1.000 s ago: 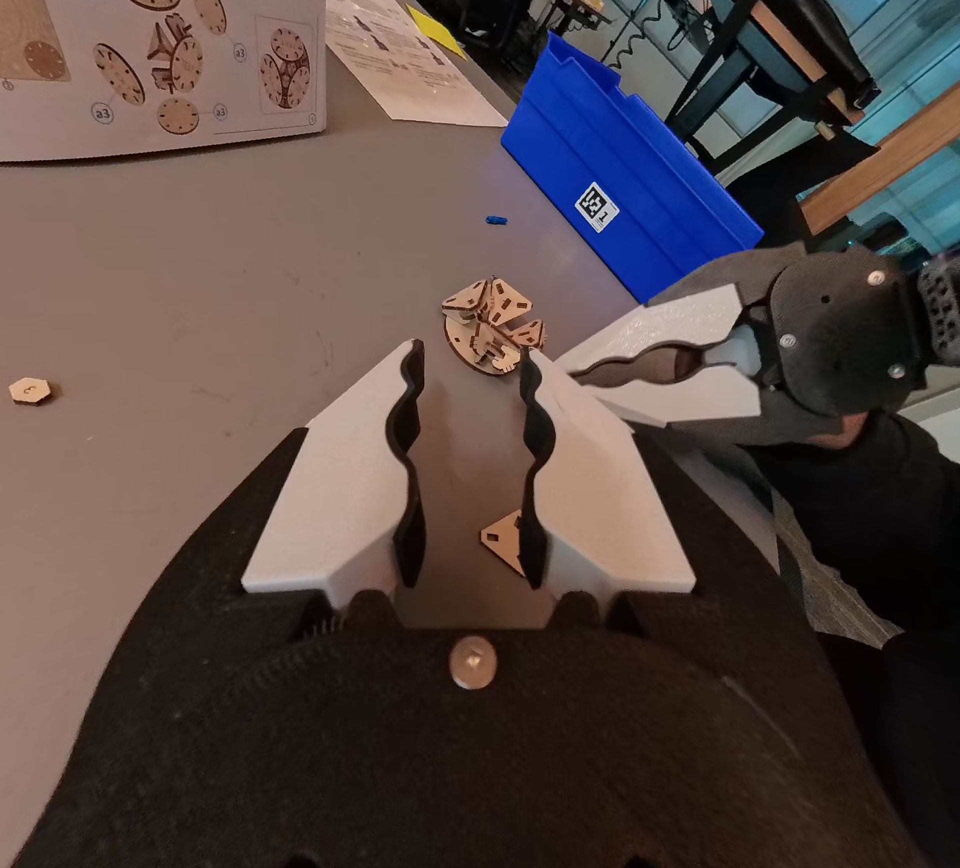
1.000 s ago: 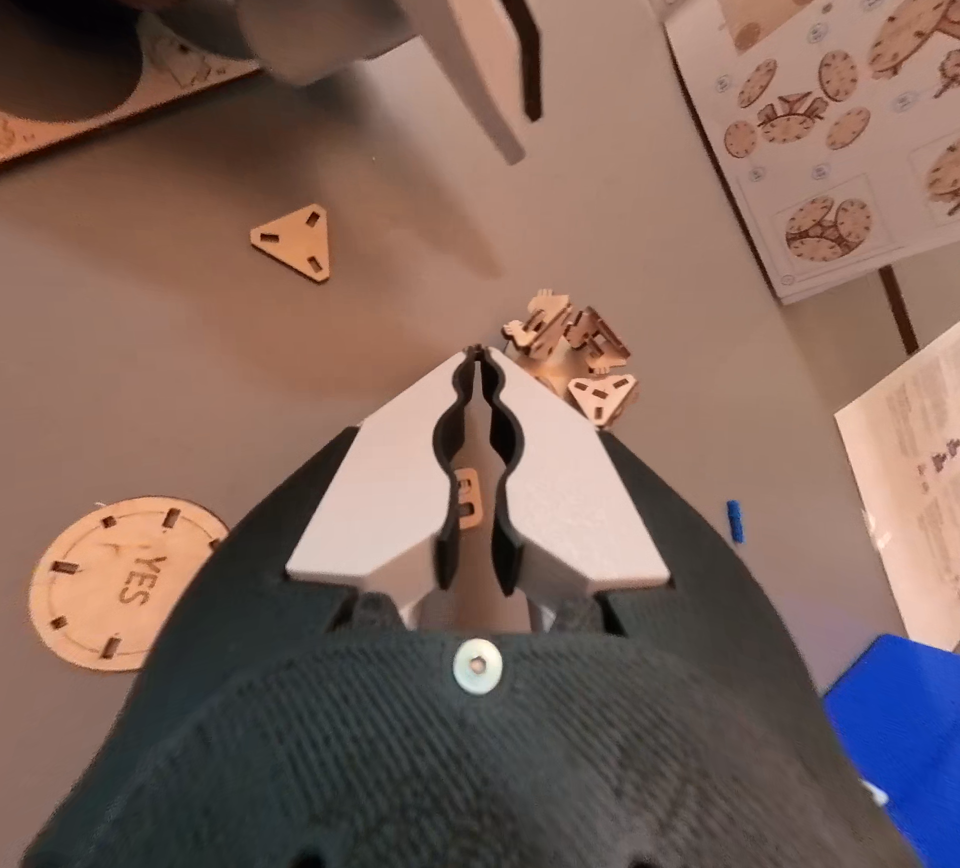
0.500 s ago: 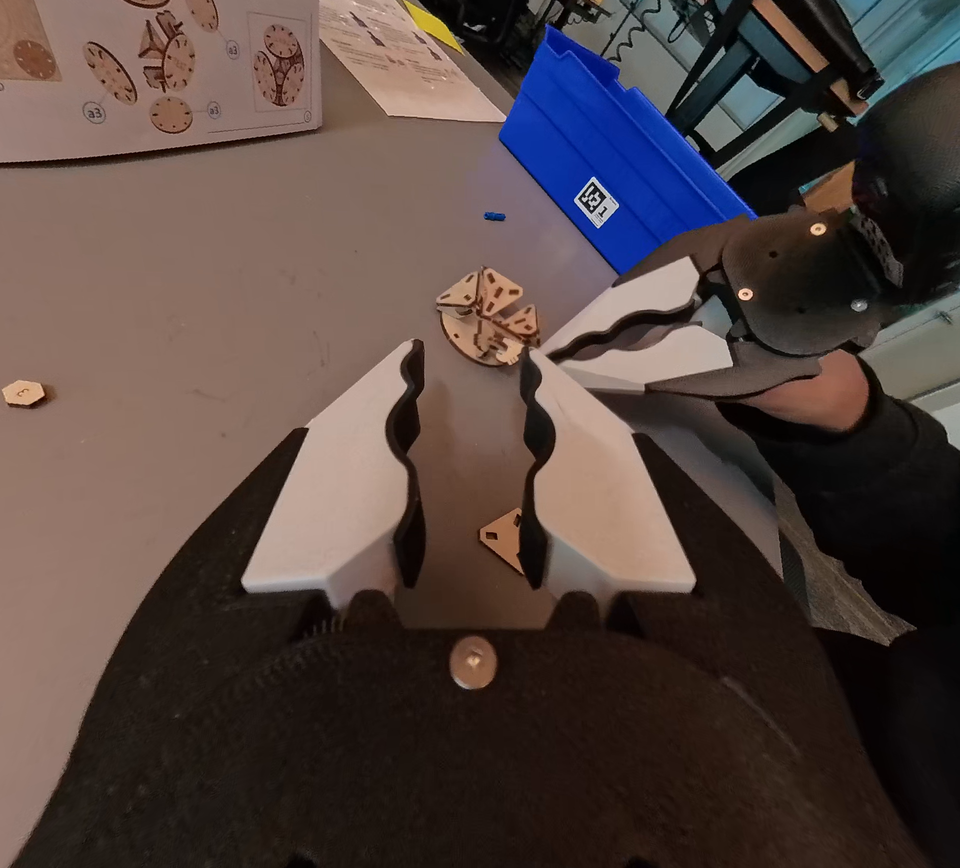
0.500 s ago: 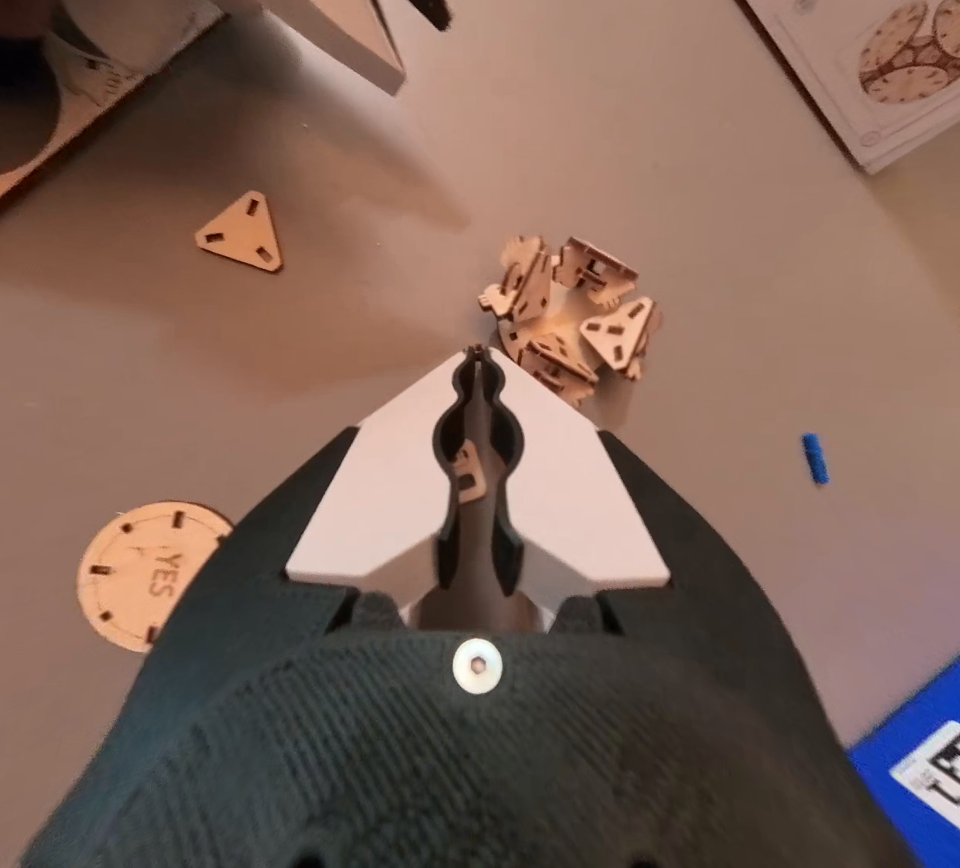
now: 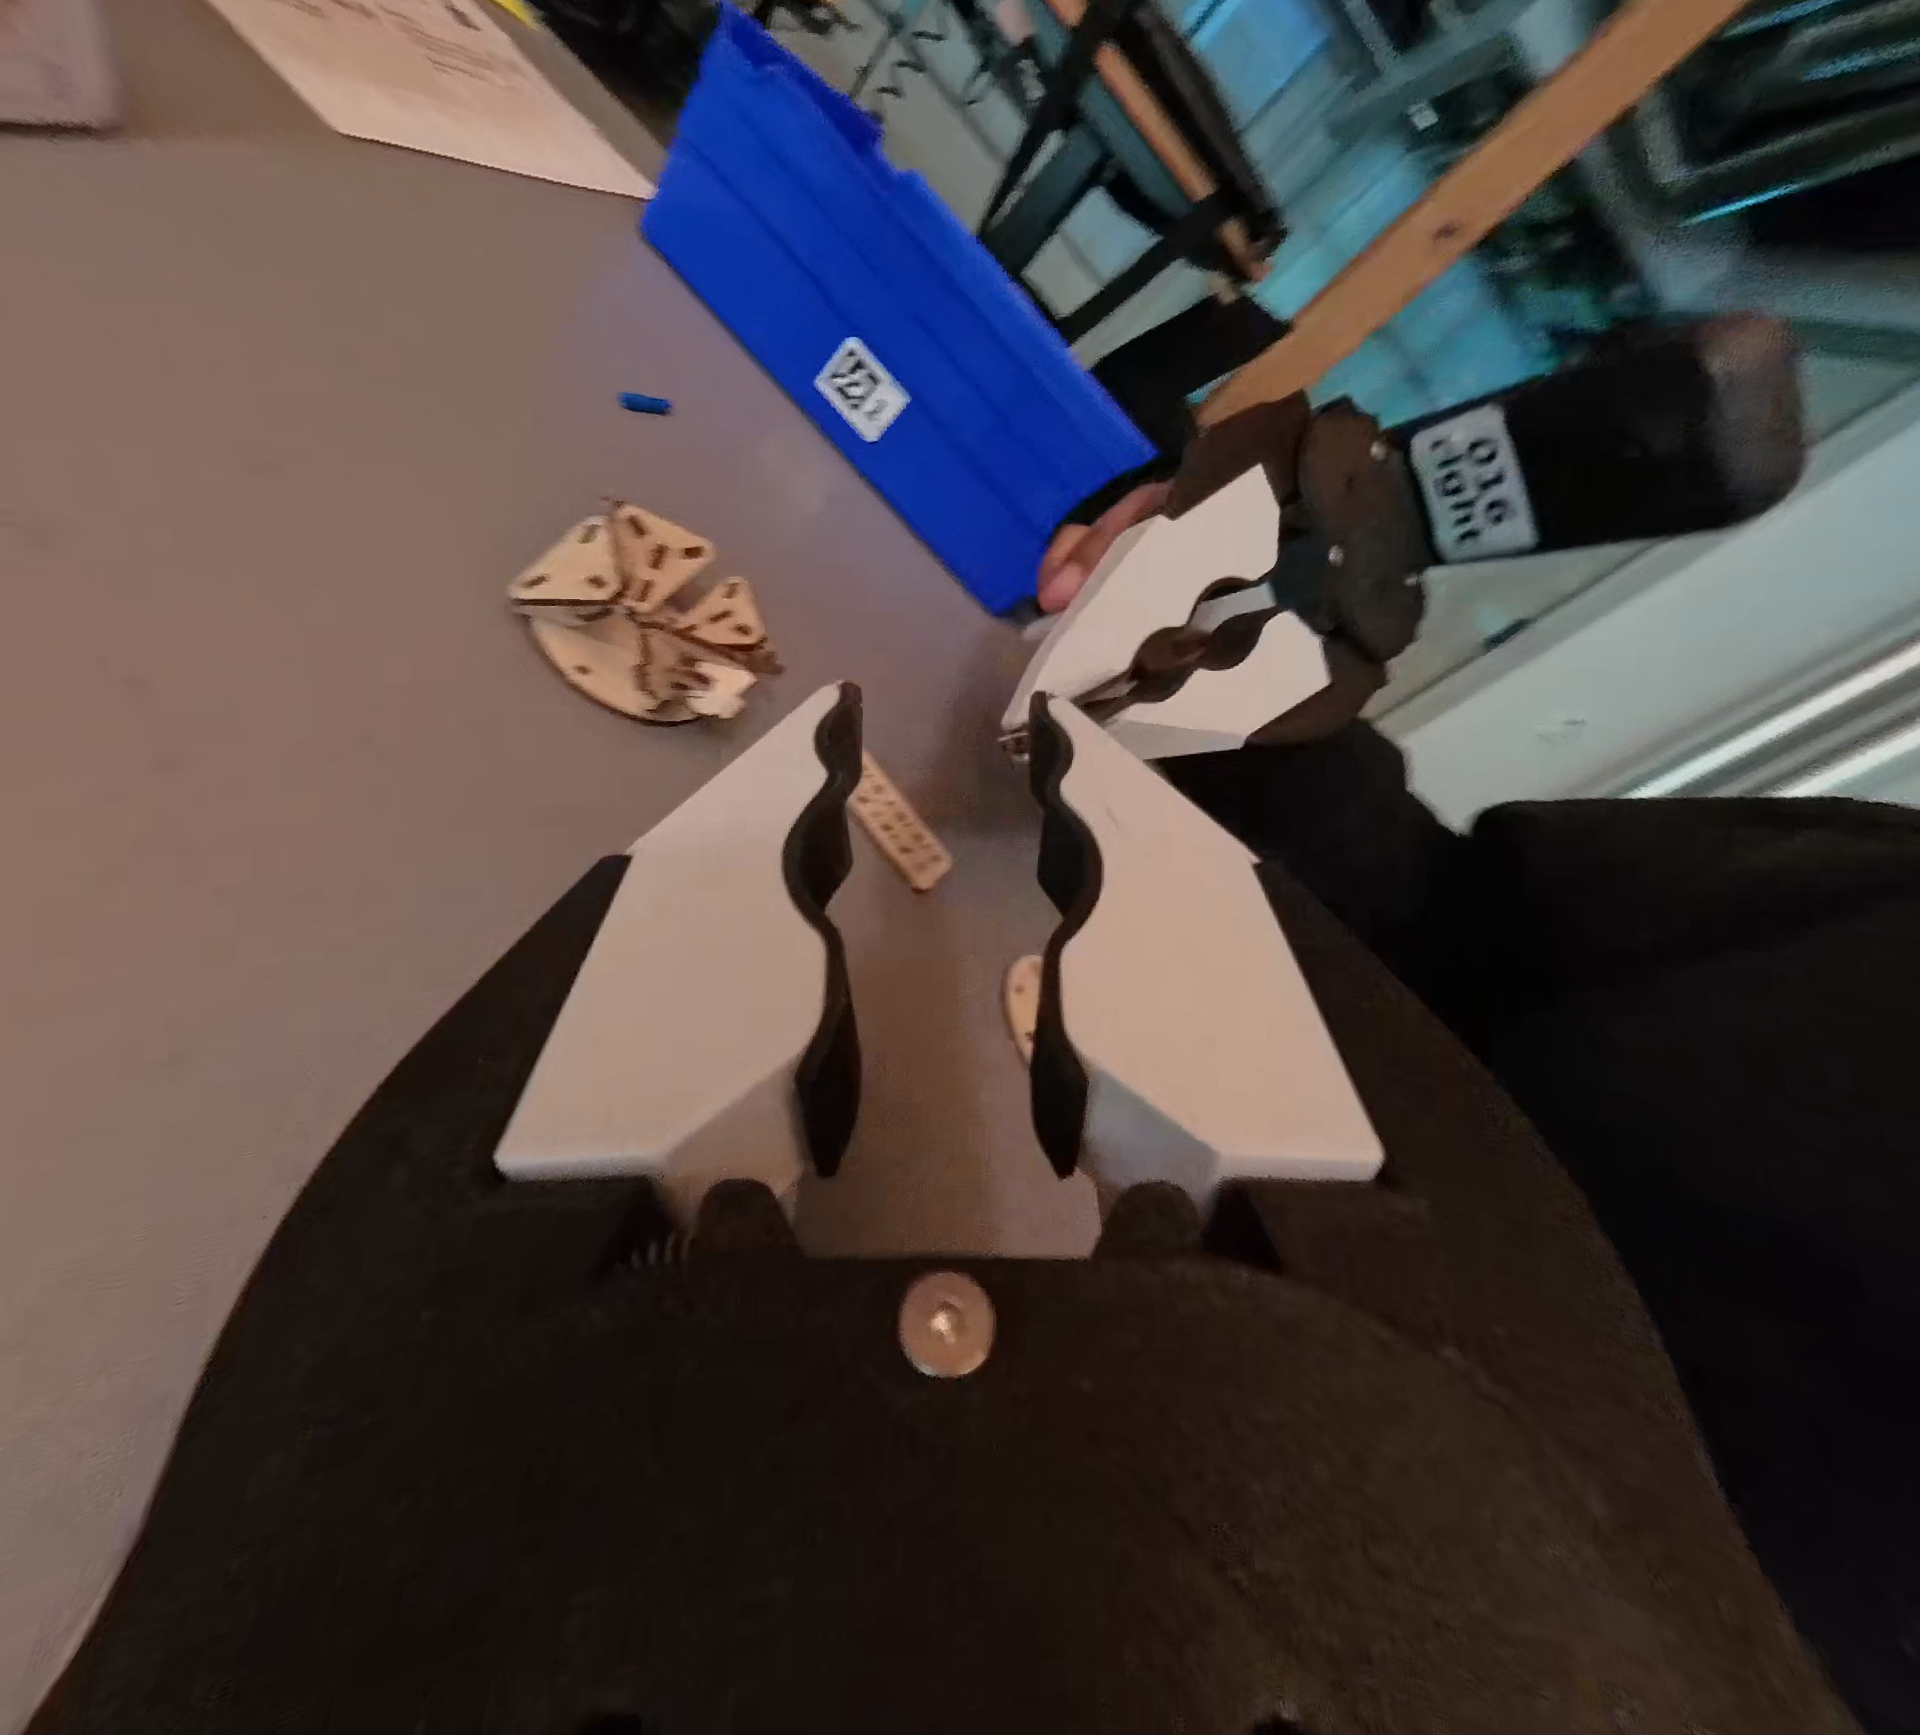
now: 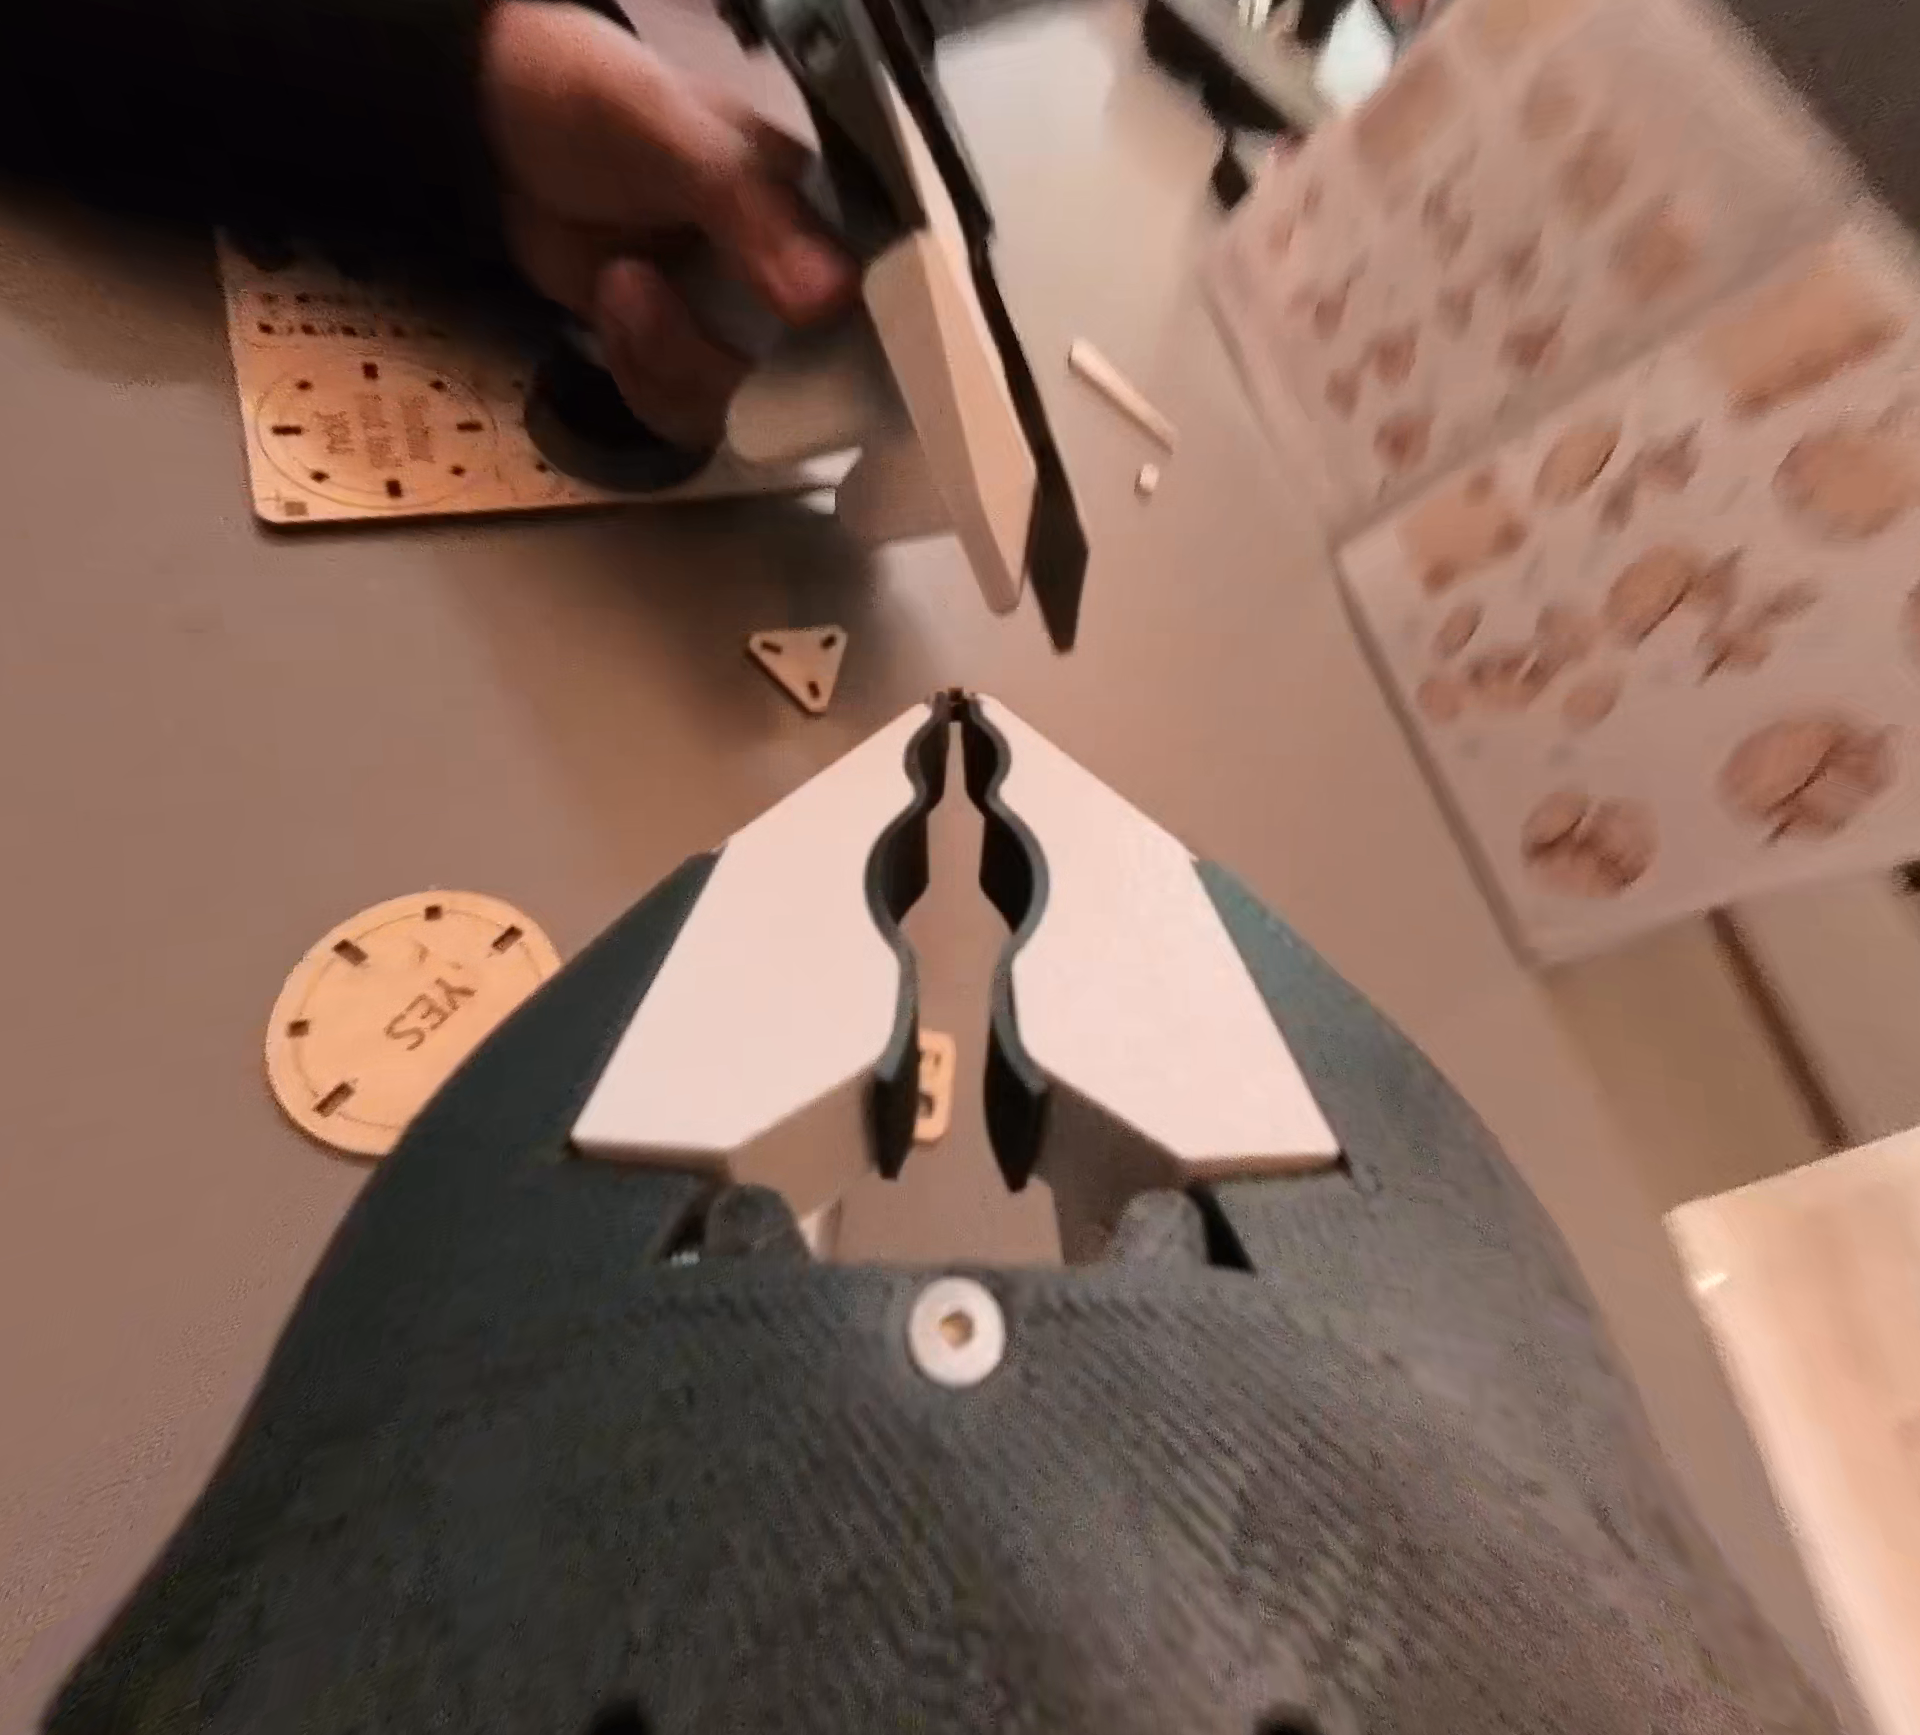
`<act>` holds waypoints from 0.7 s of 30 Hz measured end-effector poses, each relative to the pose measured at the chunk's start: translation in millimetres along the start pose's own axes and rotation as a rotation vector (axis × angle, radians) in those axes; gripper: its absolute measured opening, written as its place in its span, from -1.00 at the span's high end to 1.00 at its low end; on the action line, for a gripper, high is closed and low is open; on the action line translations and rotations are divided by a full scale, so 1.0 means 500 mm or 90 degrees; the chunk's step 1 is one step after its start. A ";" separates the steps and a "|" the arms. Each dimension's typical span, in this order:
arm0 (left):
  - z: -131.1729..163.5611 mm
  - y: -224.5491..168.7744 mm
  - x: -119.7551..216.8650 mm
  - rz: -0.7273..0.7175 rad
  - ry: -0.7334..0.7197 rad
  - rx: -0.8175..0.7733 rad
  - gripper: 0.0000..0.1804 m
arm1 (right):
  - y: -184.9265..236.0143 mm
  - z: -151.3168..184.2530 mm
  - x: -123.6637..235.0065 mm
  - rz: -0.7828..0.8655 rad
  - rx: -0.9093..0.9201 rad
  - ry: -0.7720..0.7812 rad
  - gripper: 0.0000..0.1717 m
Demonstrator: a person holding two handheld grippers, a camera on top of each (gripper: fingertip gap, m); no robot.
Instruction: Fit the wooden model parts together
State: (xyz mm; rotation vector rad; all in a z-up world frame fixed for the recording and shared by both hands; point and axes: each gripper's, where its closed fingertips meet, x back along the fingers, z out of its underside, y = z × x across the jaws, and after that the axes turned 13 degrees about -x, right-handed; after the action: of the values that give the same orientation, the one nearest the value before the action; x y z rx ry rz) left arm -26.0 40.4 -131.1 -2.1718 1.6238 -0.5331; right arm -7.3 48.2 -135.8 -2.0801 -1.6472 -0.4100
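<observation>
Holding my left gripper (image 5: 945, 719) low over the grey desk (image 5: 260, 438), I have its fingers spread with nothing between the wavy black pads. Straight below it, on the desk, lie a narrow slotted wooden strip (image 5: 902, 828) and a small rounded wooden piece (image 5: 1023, 999) half hidden by one finger.

My right gripper (image 6: 951, 698) is pressed together. It appears to pinch a small wooden piece (image 6: 930, 1098) edge-on, of which only a sliver shows between the fingers. Its tip sits just beside the left gripper's tip.

As for what is built: a partly assembled wooden model (image 5: 639, 620) lies near the left gripper, a round base with several triangular plates slotted upright into it. Other pieces lie loose:
- a triangular plate (image 6: 798, 665) with three slots
- a round disc (image 6: 405, 1031) with slots around its rim and engraved writing
- a thin stick (image 6: 1122, 397)
- a laser-cut plywood sheet (image 6: 416, 438) with one round hole punched out and another disc not yet removed

Everything wooden is pale, flat, thin plywood with dark scorched edges. Printed instruction sheets (image 6: 1558, 490) cover one side of the desk. A glossy blue plastic bin (image 5: 883, 335) stands at the desk's edge, with a tiny blue peg (image 5: 644, 404) close to it.
</observation>
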 end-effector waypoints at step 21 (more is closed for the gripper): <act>0.019 0.067 -0.019 -0.250 0.243 -0.433 0.31 | -0.088 0.062 0.075 0.194 -0.080 -0.125 1.00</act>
State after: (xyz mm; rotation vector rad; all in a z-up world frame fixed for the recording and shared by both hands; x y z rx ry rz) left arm -51.0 41.6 -156.9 -3.0886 1.7490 -0.5904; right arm -42.3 103.8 -136.4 -2.4852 -1.4033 -0.2175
